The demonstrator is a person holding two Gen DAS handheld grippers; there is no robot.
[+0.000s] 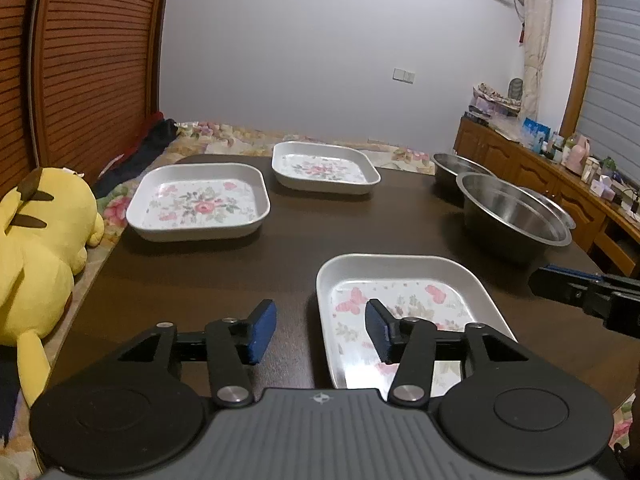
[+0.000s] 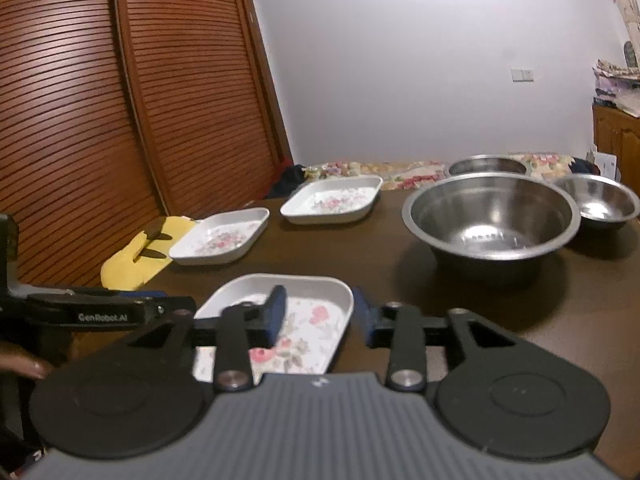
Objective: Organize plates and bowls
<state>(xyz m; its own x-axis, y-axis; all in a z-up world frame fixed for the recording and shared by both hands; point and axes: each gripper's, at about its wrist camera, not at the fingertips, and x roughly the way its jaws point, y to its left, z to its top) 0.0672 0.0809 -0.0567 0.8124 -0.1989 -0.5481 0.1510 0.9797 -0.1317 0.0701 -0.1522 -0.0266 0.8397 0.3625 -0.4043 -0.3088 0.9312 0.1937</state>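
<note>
Both grippers, left gripper point(image 1: 321, 330) and right gripper point(image 2: 320, 316), are hovering jaws apart, straddling opposite rims of the nearest floral plate point(image 1: 404, 280) on the counter point(image 1: 200, 272).

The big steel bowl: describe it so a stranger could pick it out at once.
On the dark table, look to the right side, where three steel bowls cluster. The big steel bowl is the nearest and widest of them, in front of the far bowl and left of the small bowl.

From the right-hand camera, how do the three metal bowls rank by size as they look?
1. Middle bowl, clearly largest.
2. and 3. Right bowl and back bowl: no ranking. The back one is farther off and partly hidden behind the middle bowl, so nearness makes it unsure.
</note>
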